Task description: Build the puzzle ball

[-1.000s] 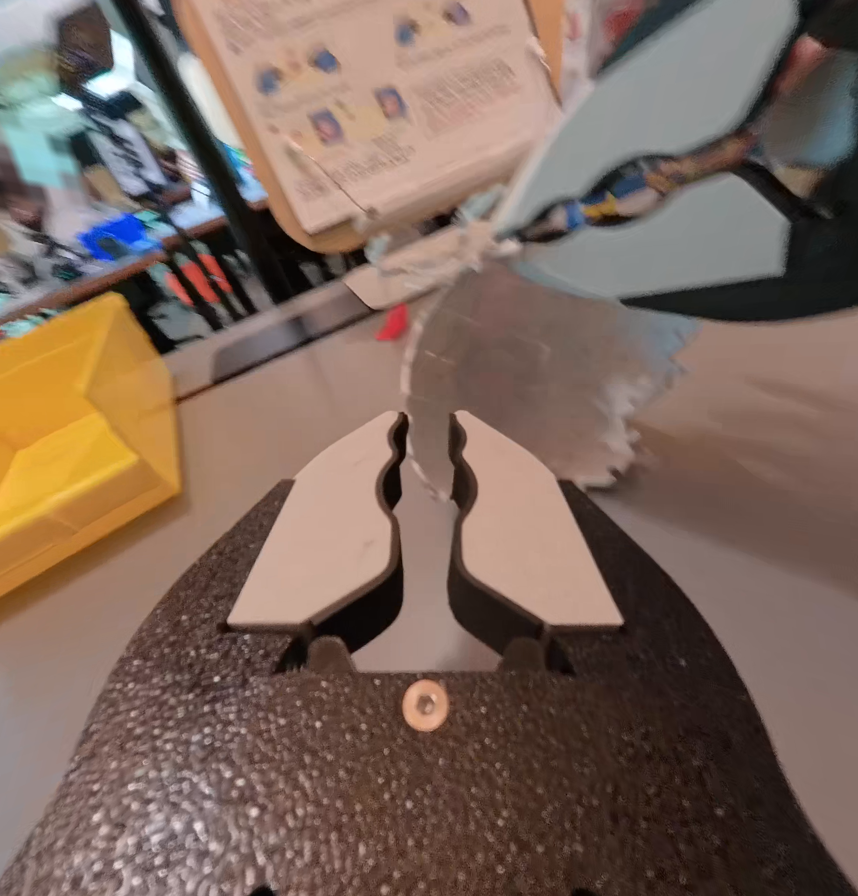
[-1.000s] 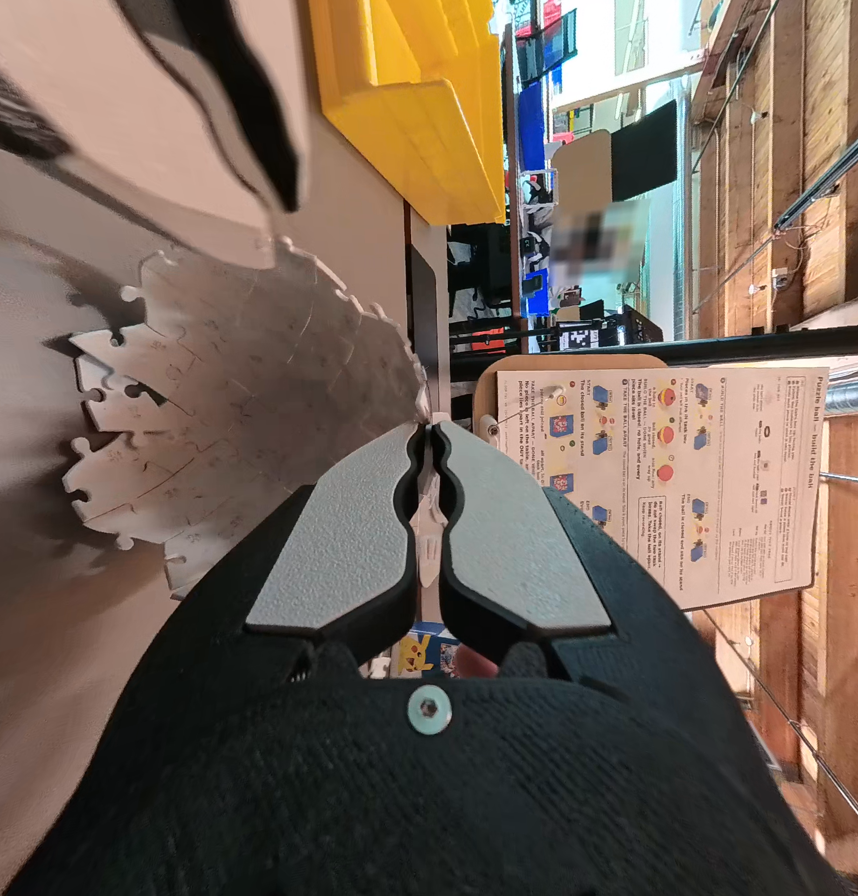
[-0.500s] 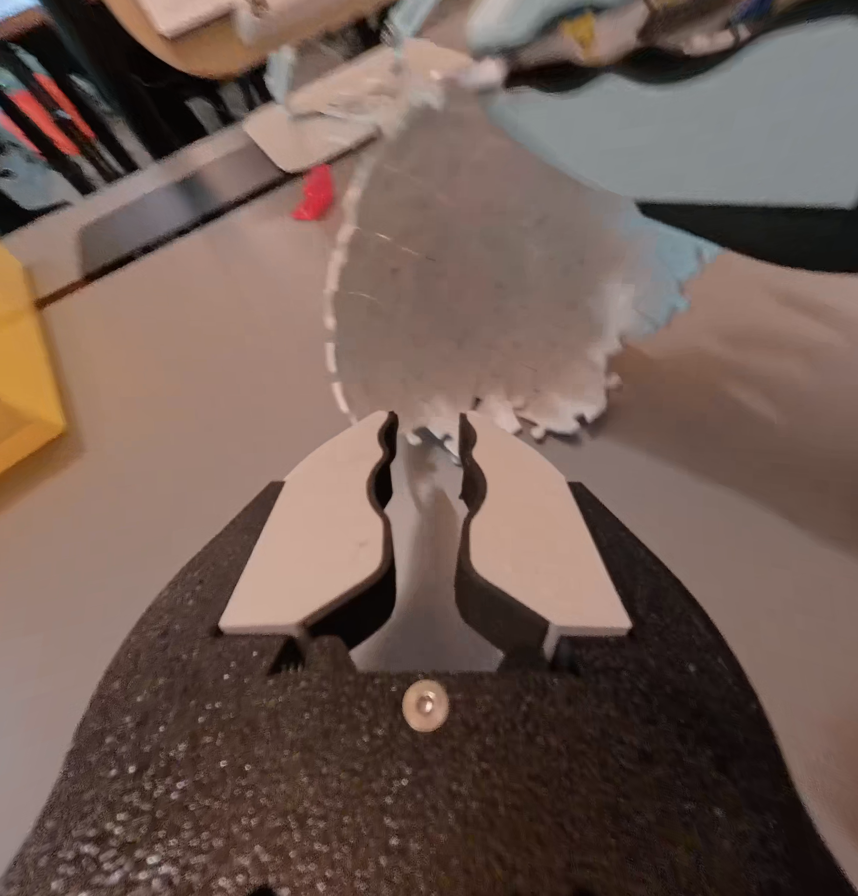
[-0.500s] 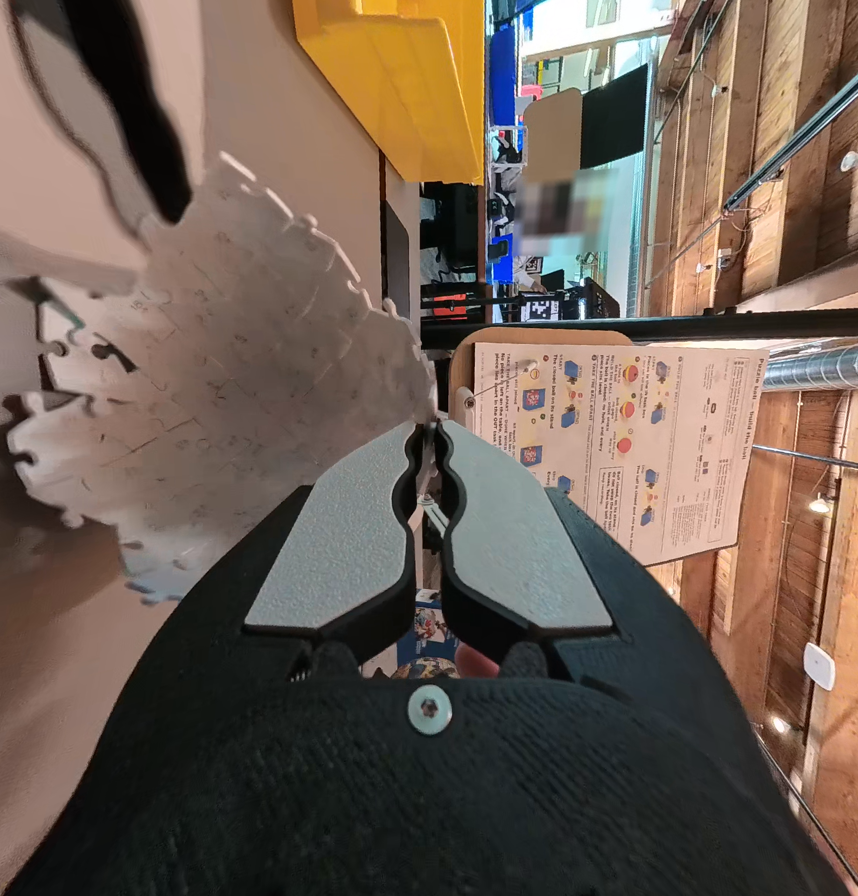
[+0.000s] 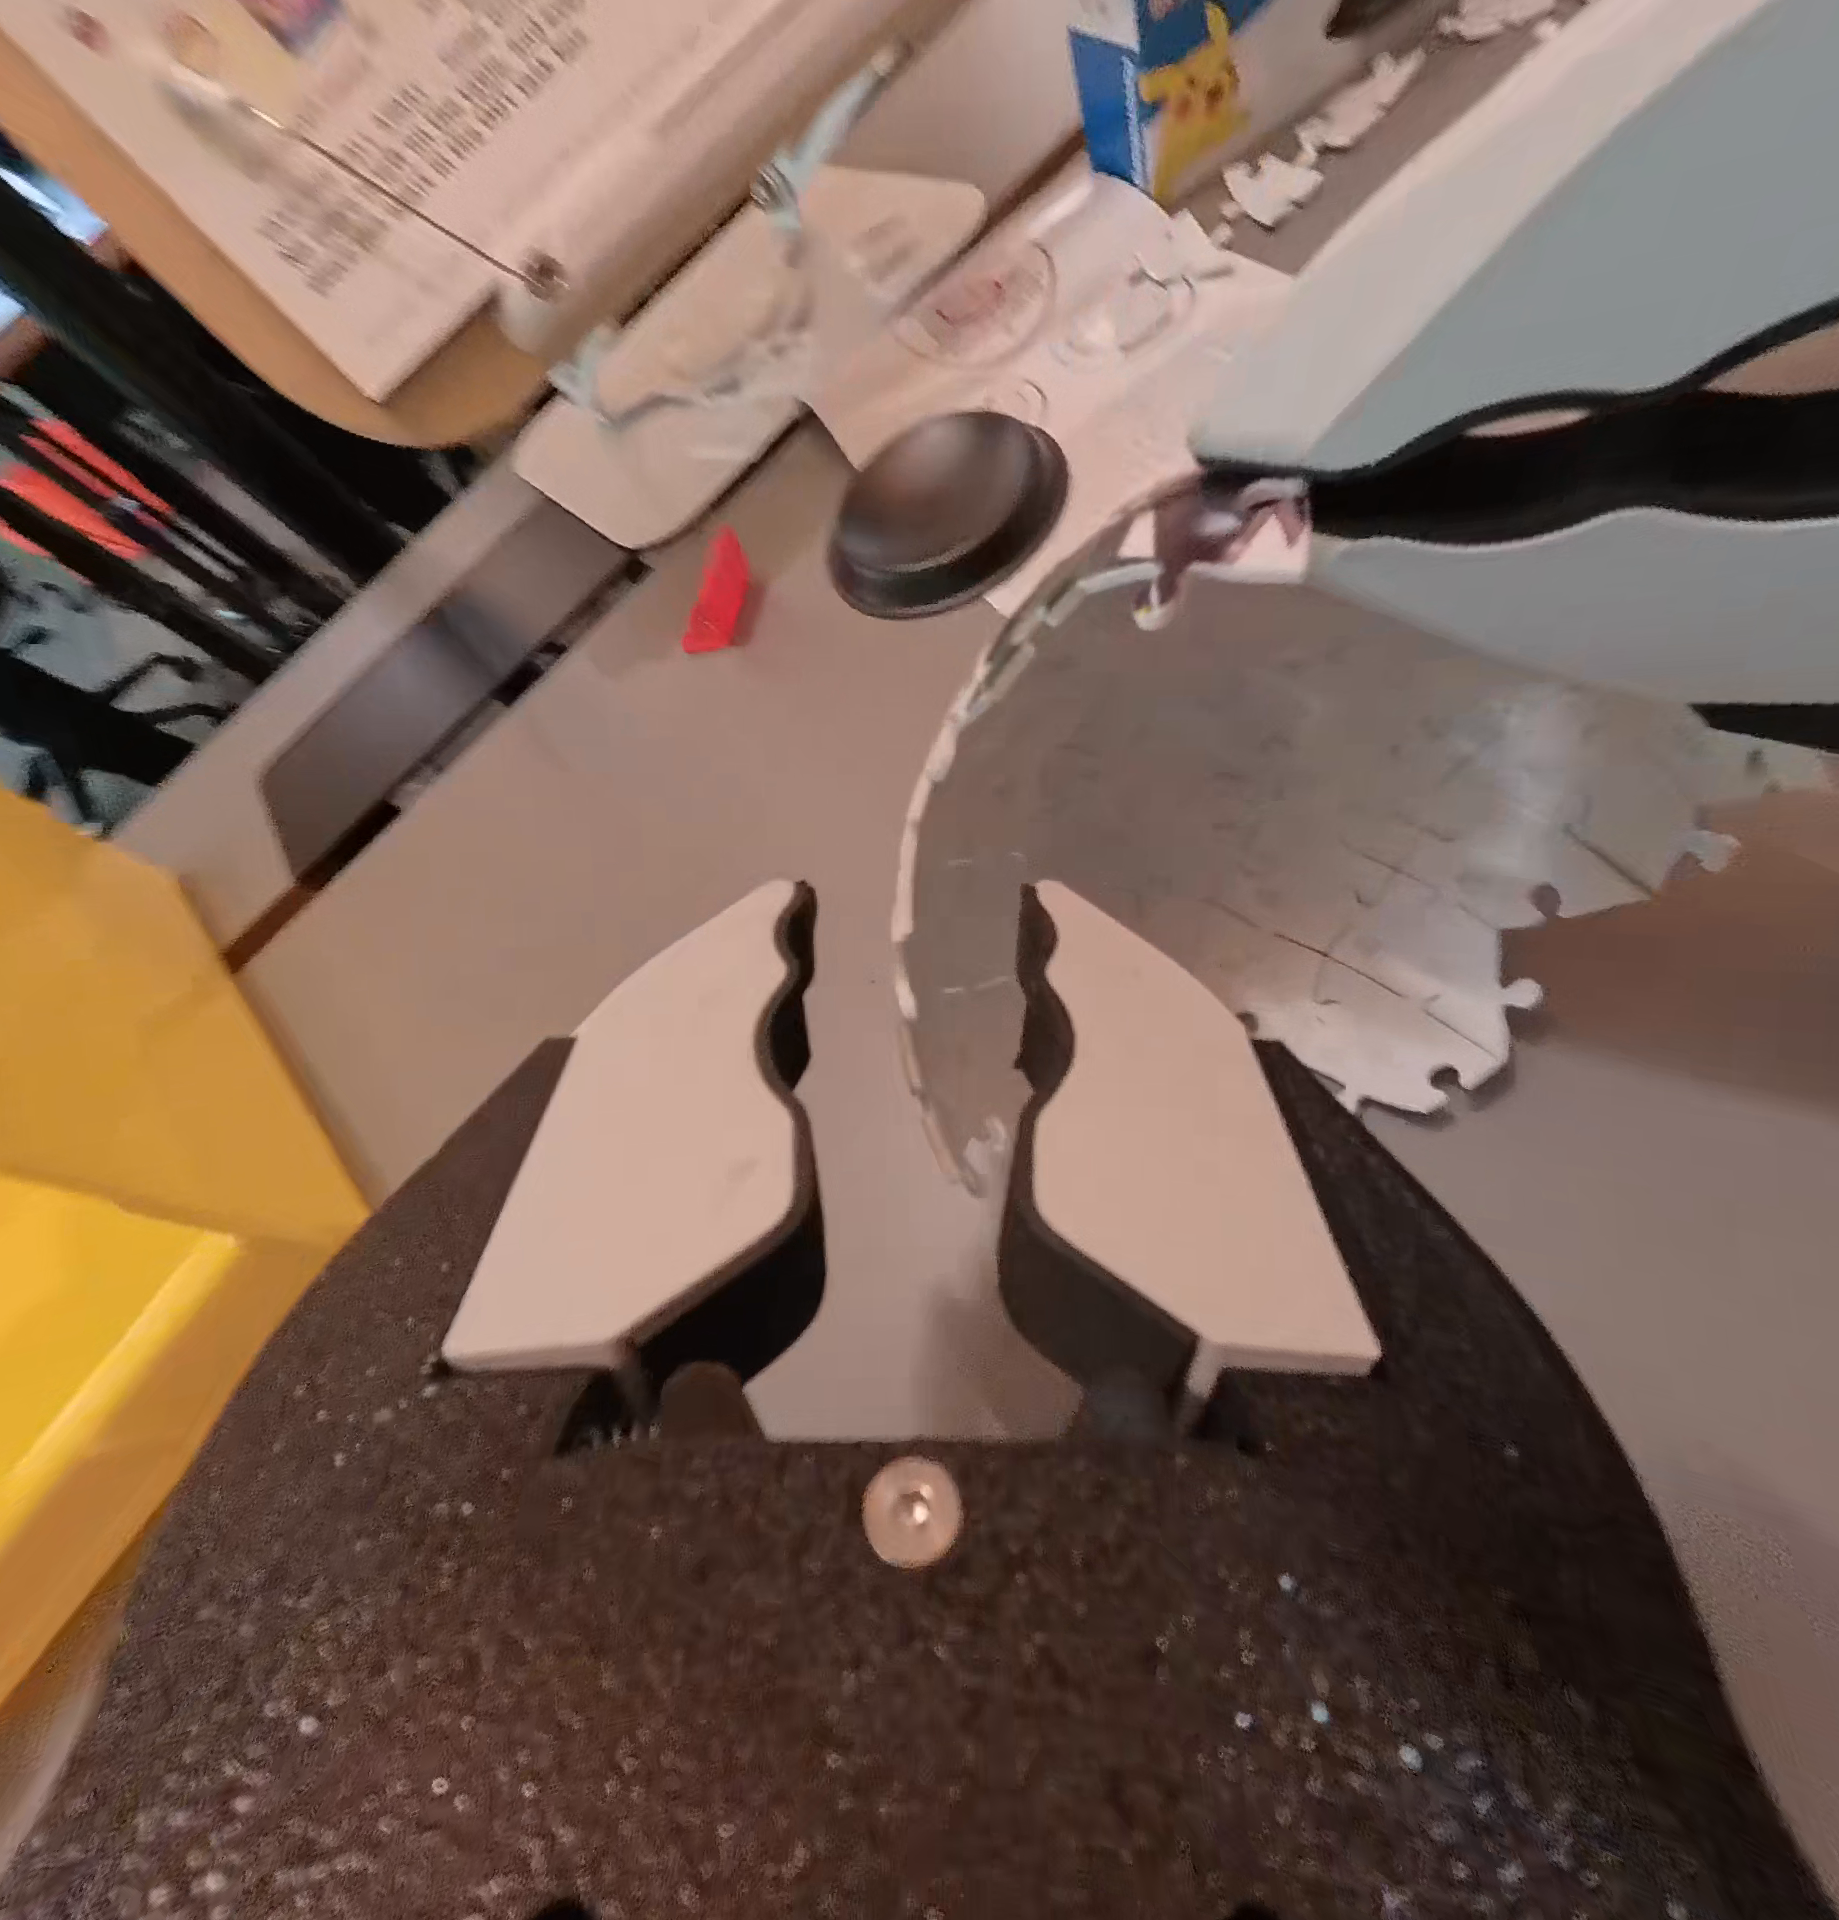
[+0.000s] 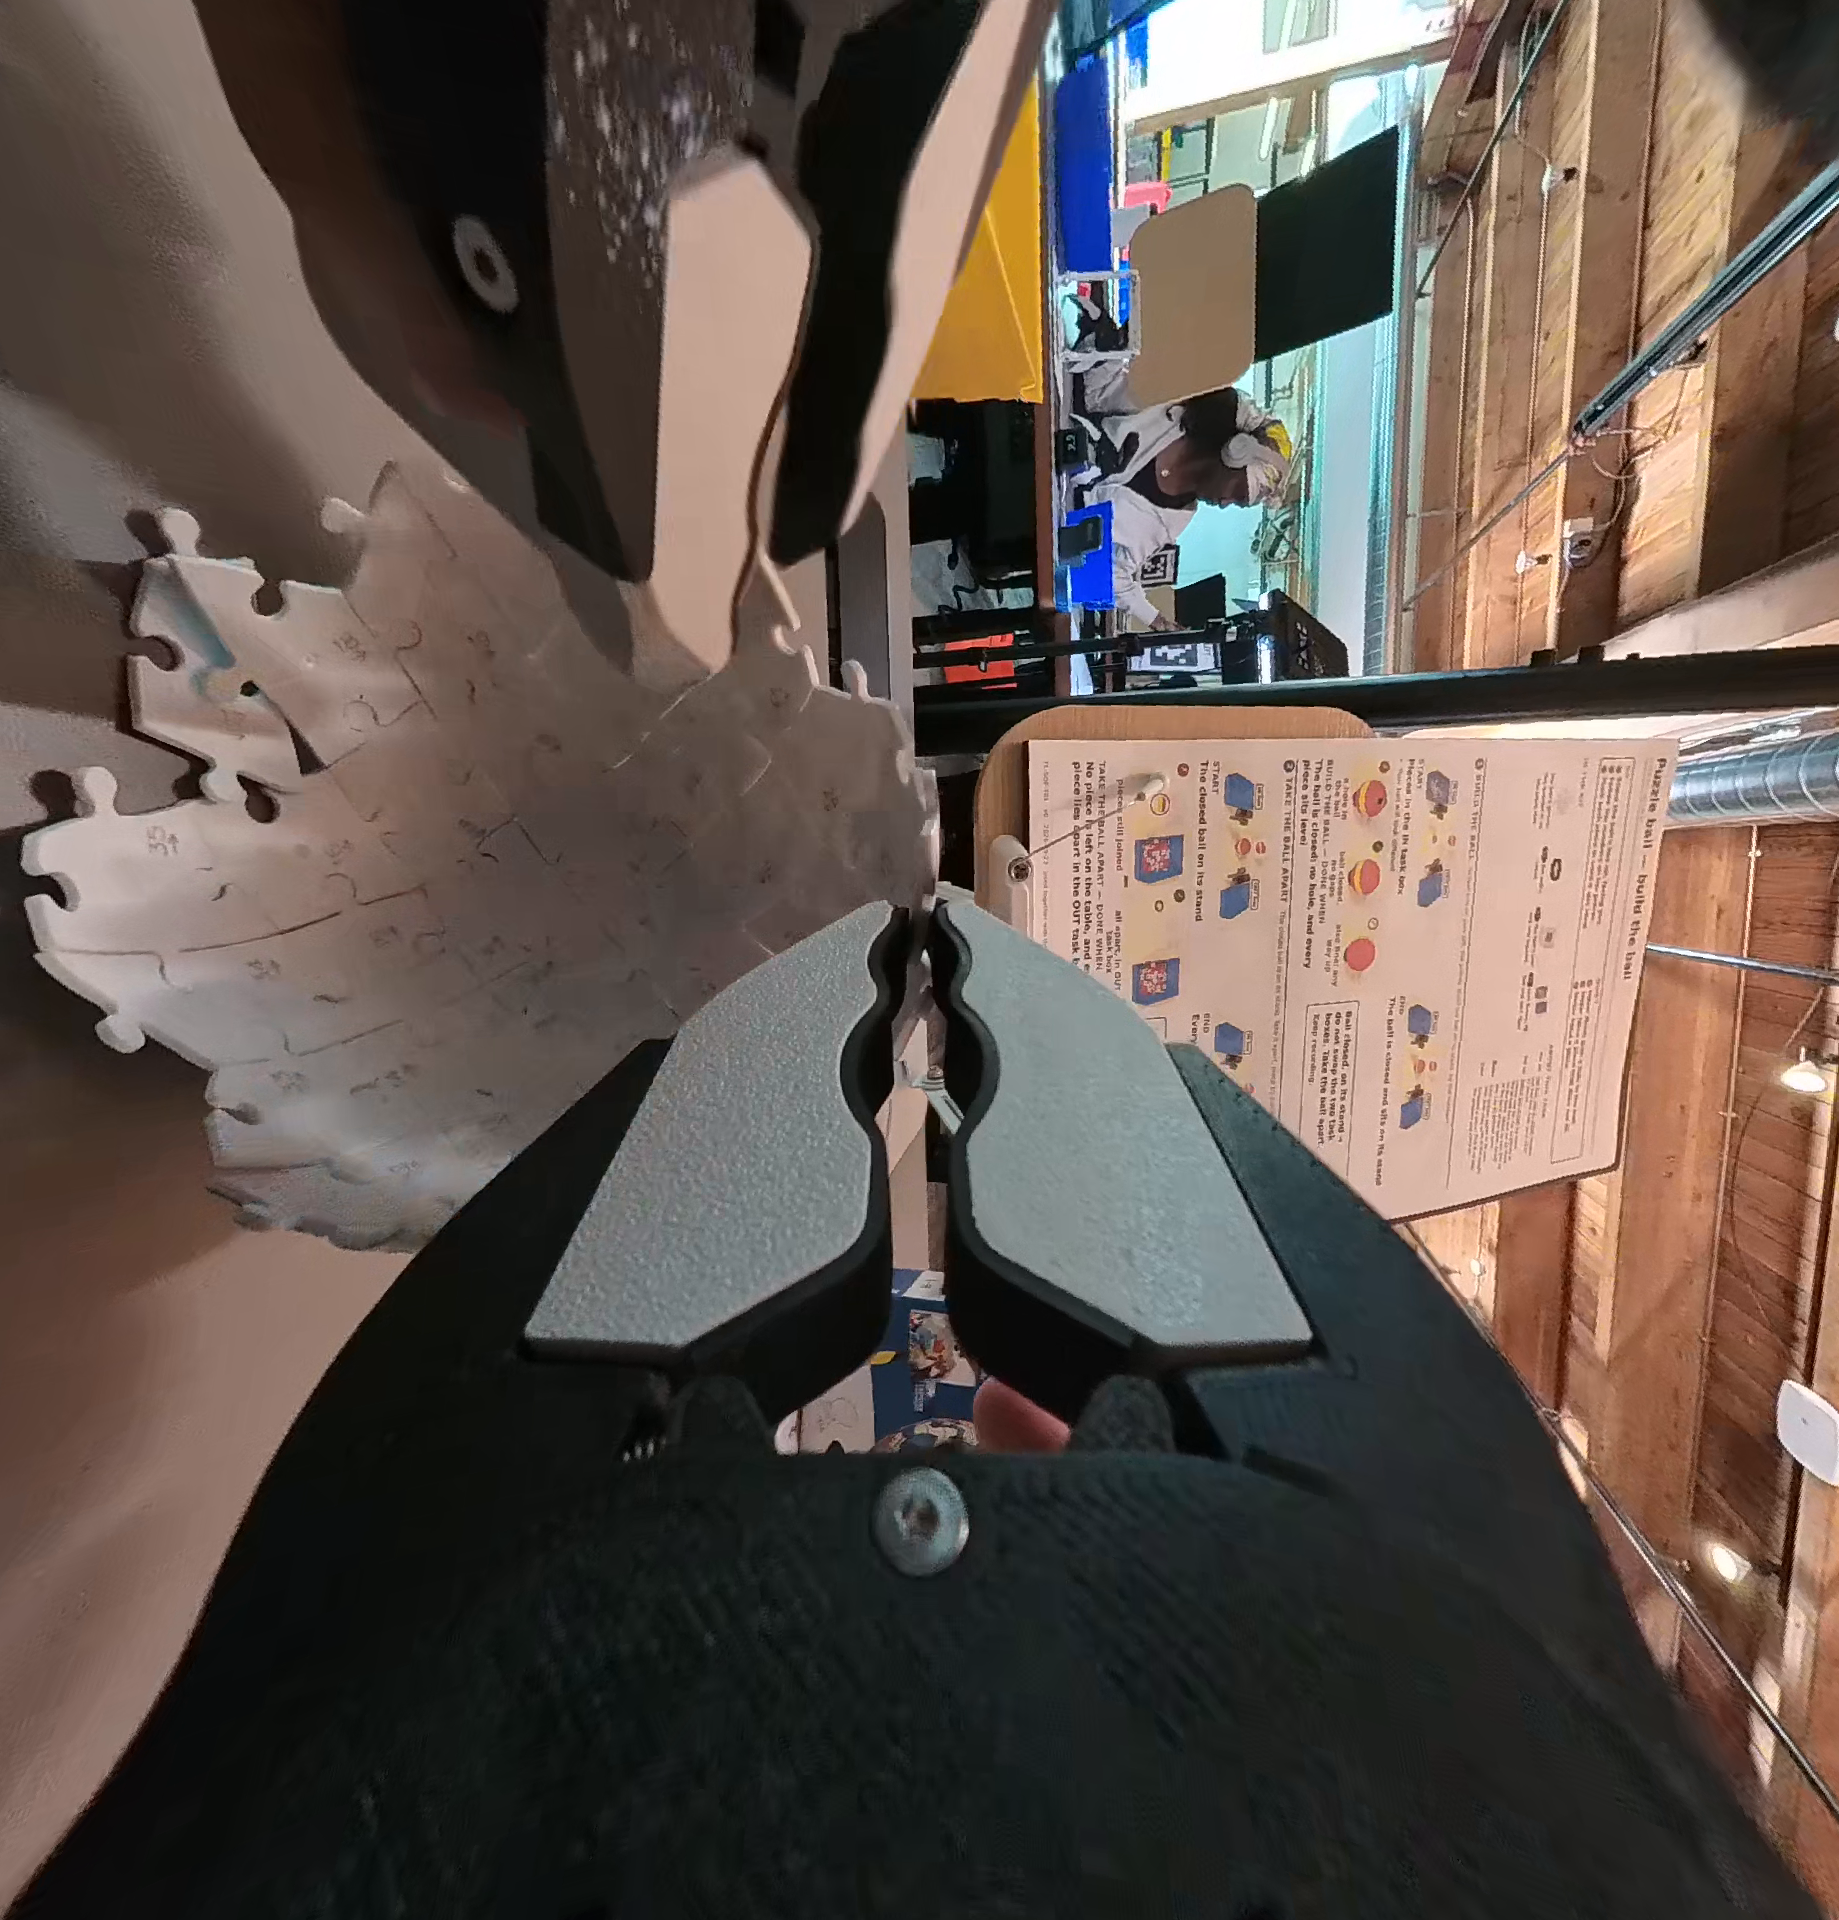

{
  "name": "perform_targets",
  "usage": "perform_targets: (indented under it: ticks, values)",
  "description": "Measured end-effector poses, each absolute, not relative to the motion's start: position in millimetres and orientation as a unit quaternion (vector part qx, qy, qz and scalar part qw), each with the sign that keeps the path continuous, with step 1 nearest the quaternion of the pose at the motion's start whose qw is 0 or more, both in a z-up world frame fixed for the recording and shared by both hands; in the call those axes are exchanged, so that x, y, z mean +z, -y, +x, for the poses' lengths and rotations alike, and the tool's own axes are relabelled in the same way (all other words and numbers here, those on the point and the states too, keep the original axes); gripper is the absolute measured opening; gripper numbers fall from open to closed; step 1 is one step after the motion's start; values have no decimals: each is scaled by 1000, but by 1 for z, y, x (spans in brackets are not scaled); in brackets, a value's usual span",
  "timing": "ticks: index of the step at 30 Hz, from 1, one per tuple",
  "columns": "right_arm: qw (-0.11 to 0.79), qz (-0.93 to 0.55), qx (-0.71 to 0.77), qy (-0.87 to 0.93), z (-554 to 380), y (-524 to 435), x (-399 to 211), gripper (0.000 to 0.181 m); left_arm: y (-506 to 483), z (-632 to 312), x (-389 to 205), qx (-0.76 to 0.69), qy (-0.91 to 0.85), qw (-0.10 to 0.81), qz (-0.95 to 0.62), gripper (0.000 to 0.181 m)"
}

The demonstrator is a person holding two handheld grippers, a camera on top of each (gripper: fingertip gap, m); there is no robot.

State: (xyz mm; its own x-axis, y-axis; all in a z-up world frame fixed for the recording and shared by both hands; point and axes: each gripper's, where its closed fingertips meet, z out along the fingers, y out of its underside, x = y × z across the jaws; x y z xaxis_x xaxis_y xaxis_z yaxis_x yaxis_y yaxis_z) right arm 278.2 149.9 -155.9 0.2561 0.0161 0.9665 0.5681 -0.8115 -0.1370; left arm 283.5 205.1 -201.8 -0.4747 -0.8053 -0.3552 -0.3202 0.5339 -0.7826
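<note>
A curved, part-built section of the puzzle ball [image 5: 1310, 831], grey-white on its inner face with toothed edges, hangs above the table. My right gripper [image 6: 920, 920] is shut on its rim; the section spreads out to the left in the right wrist view [image 6: 427, 935]. That gripper also shows at the upper right of the left wrist view [image 5: 1232, 499]. My left gripper [image 5: 915, 914] is open, with the section's curved rim passing between its jaws, close to the right finger [image 5: 1154, 1143]. In the right wrist view the left gripper [image 6: 759, 613] reaches in from above.
A yellow bin [image 5: 84, 1143] stands at the left. A black round stand [image 5: 946, 520] and a small red piece [image 5: 723, 592] lie on the grey table [image 5: 582, 883]. A blue box [image 5: 1164, 94], loose pieces [image 5: 1279, 187] and an instruction board [image 6: 1362, 935] are farther back. There is about 7 cm between the tips of the two grippers.
My left gripper's jaws have opened wider and the view has tilted. The section's rim now sits deeper between them. The right gripper has kept its hold on the section.
</note>
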Motion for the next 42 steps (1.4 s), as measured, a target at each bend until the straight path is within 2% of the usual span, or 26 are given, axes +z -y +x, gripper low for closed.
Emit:
perform_targets:
  ticks: [3,4,15,22,30,36,42]
  values:
    - [245,-759,-574,184,280,-149,-156,4,-202,287,-209,-325,-803,356,-350,6]
    - [249,-763,-570,178,281,-148,-157,4,-202,288,-209,-323,-802,365,-345,4]
    - [384,-768,-507,84,274,-136,-136,36,-202,286,-199,-352,-759,439,-327,2]
    - [409,-779,-472,53,280,-132,-145,34,-202,284,-198,-360,-747,458,-322,2]
    - [401,-788,-462,65,284,-135,-154,16,-203,284,-199,-358,-745,462,-320,2]
    - [385,-790,-470,89,288,-139,-156,15,-203,285,-199,-353,-747,465,-318,3]
    - [386,-798,-453,99,289,-144,-158,5,-204,285,-200,-351,-747,465,-319,3]
